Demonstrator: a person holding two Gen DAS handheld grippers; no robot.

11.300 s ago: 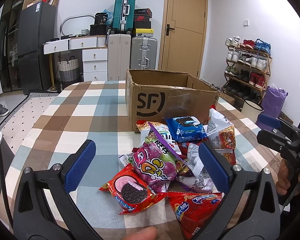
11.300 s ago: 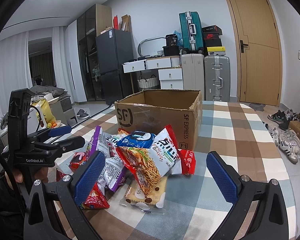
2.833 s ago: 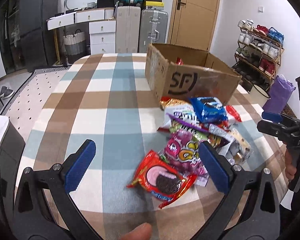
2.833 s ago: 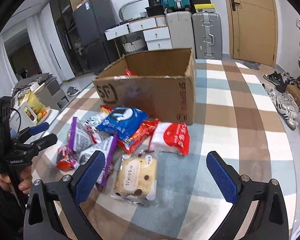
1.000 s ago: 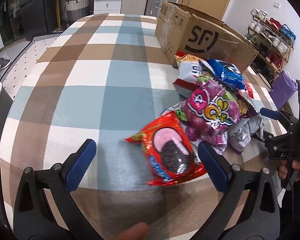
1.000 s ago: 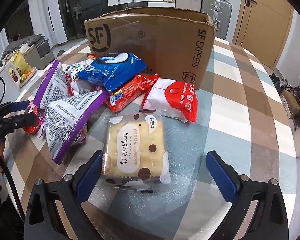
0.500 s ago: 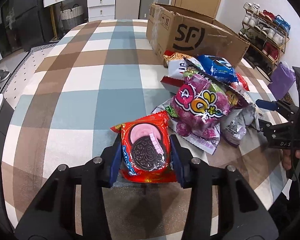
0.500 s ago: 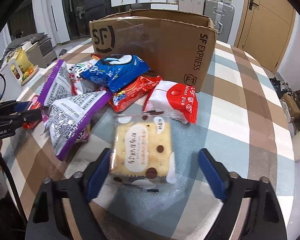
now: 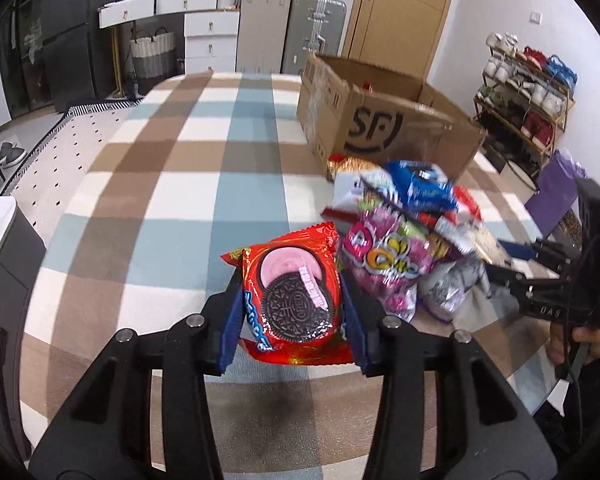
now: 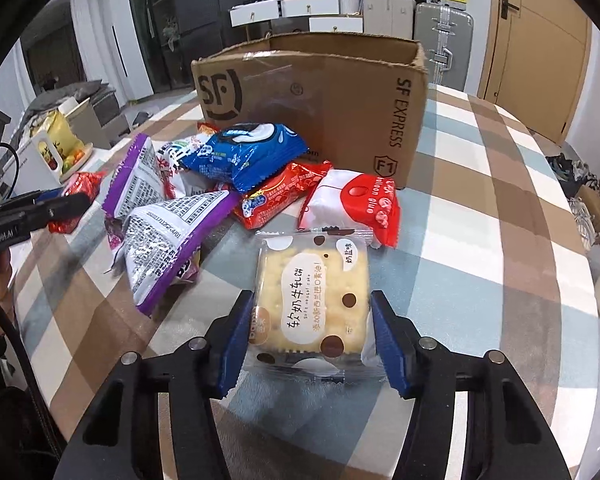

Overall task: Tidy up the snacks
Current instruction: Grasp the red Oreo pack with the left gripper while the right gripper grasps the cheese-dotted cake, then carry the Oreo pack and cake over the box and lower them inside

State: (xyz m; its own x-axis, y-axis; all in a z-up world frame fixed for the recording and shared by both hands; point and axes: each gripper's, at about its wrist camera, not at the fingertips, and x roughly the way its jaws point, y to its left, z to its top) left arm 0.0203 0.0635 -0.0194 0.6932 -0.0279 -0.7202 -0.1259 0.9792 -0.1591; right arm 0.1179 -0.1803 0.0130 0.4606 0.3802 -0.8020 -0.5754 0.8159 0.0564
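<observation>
My left gripper (image 9: 292,320) is shut on a red Oreo packet (image 9: 290,280), held a little above the checked table (image 9: 180,200). My right gripper (image 10: 312,312) has its jaws closing on a clear-wrapped nougat cake packet (image 10: 312,280), and both blue pads touch its sides. The cake packet rests on the table. A pile of snack bags lies in front of an open SF cardboard box (image 10: 320,92): a blue Oreo packet (image 10: 240,152), a red-and-white packet (image 10: 356,200), a purple-and-silver bag (image 10: 164,236) and a pink candy bag (image 9: 384,264).
The box (image 9: 380,128) stands on the far side of the table. The table's right edge (image 10: 580,264) is close, with shoes on the floor beyond. A hand holds the other gripper (image 9: 548,272) at the right. Suitcases, drawers and a door stand at the back.
My left gripper shut on the red Oreo packet and lifted it slightly. My right jaws came in from wide open onto the sides of the cake packet.
</observation>
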